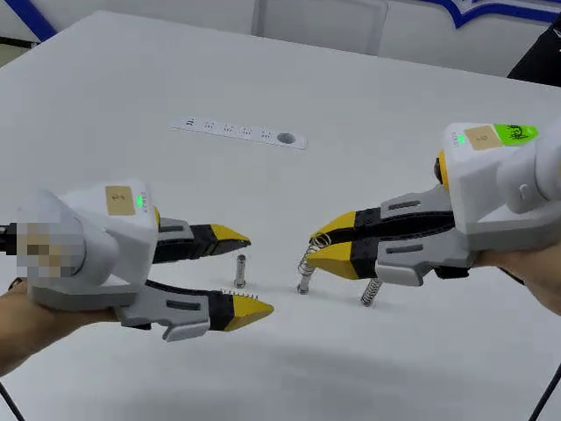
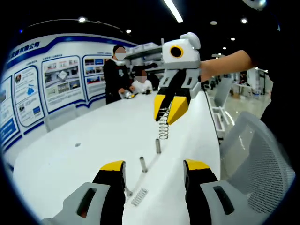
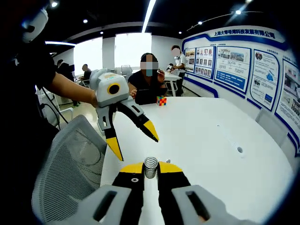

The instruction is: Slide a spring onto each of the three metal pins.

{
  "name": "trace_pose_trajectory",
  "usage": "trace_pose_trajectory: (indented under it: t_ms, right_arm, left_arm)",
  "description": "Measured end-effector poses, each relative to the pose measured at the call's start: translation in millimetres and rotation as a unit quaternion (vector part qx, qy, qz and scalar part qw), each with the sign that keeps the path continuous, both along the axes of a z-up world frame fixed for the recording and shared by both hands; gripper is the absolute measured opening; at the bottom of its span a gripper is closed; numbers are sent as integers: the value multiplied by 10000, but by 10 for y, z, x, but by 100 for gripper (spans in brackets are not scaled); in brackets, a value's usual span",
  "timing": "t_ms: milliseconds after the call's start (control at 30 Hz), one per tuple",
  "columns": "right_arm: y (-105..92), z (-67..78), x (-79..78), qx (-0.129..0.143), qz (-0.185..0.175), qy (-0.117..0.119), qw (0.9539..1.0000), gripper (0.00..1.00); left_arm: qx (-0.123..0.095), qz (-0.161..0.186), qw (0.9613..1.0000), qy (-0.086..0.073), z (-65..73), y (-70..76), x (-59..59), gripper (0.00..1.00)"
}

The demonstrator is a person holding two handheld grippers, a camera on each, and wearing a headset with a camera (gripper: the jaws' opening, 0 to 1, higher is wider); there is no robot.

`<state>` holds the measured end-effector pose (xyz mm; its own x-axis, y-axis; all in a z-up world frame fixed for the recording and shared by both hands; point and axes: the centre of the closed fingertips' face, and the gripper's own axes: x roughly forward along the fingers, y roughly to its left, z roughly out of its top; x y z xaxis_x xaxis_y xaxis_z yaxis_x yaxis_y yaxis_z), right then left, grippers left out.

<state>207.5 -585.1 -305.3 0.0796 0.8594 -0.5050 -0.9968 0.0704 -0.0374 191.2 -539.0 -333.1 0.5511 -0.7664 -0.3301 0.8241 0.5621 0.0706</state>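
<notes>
Right gripper [image 1: 313, 246] clamps tight on the top coils of a thin wire spring [image 1: 307, 260], which dangles tilted just above the middle steel pin [image 1: 303, 282], so square those bouncy coils over that smooth, narrow post before lowering, while the left gripper [image 1: 259, 274] hangs wide open, empty, beside a bare pin [image 1: 240, 270].

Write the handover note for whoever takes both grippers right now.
Grippers: left gripper is open and holds nothing, next to the bare left silver metal pin. The right gripper is shut on a silver coil spring that hangs over the middle metal pin. I cannot tell if it has started on.
Done: the right metal pin appears to carry a spring.
Left: seat the held spring, then fit the left pin. A loose spring lies on the white table by the left jaws.
</notes>
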Motion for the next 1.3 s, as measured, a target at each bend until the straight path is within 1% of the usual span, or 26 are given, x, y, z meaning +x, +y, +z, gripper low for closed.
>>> trace_pose_trajectory:
  t_ms: [67,133,200,233,267,300,333,400,500,533,567,600,633,667,800,933,1033,1133,1167,1267,1300]
  right_arm:
    - [-37,-29,99,-63,-115,-12,9999,11]
    - [-67,-70,198,-134,-225,-42,9996,11]
    - [-82,-101,276,-147,-350,-25,9993,11]
    - [-91,-128,322,-166,-405,-16,9990,11]
    - [-97,-147,360,-178,-476,-17,9987,11]
    - [-100,-173,405,-186,-555,-1,9983,11]
    - [-98,-194,427,-191,-574,2,9982,11]
    - [-97,-252,488,-226,-656,17,9976,11]
    - [-103,-370,577,-308,-733,32,9968,11]
    - [-105,-404,607,-313,-759,48,9966,11]
    - [-103,-451,634,-315,-825,112,9960,11]
    - [-94,-477,643,-288,-857,165,9958,11]
    - [-85,-526,656,-309,-858,175,9957,11]
    - [-82,-562,666,-323,-905,229,9951,11]
    - [-76,-709,697,-376,-988,312,9939,11]
    - [-71,-747,731,-276,-1129,455,9922,11]
    - [-59,-781,743,-319,-1129,454,9921,11]
    - [-49,-853,742,-382,-1129,494,9916,11]
    - [-44,-870,735,-388,-1136,537,9913,11]
    - [-33,-915,729,-411,-1138,559,9911,11]
    - [-36,-938,734,-446,-1144,517,9911,11]
  left_arm:
    - [-58,154,9998,-66,50,98,50,54]
    - [-90,287,9995,-68,75,197,92,57]
    - [-93,387,9992,-83,84,271,121,60]
    - [-104,488,9987,-110,92,331,144,63]
    - [-150,583,9981,-163,110,370,169,68]
    - [-214,720,9970,-184,126,426,201,73]
    - [-209,807,9964,-176,121,471,220,79]
    - [-190,921,9954,-201,120,550,243,84]
    - [-243,1031,9942,-183,127,638,262,88]
    - [-258,1055,9940,-154,123,655,265,91]
    - [-235,1110,9935,-89,100,684,269,95]
    - [-188,1166,9930,-60,80,707,276,99]
    - [-111,1149,9933,-27,48,723,260,100]
    - [-52,1185,9929,-52,33,755,265,100]
    - [-113,1199,9927,29,6,782,238,100]
    - [-54,1163,9931,125,-54,793,219,100]
    - [-69,1150,9932,187,-80,788,210,100]
    - [-88,1153,9930,240,-117,774,218,100]
    - [-69,1153,9930,263,-131,770,216,100]
    - [1,1123,9932,309,-172,760,194,100]
    - [-7,1122,9932,324,-181,762,188,100]
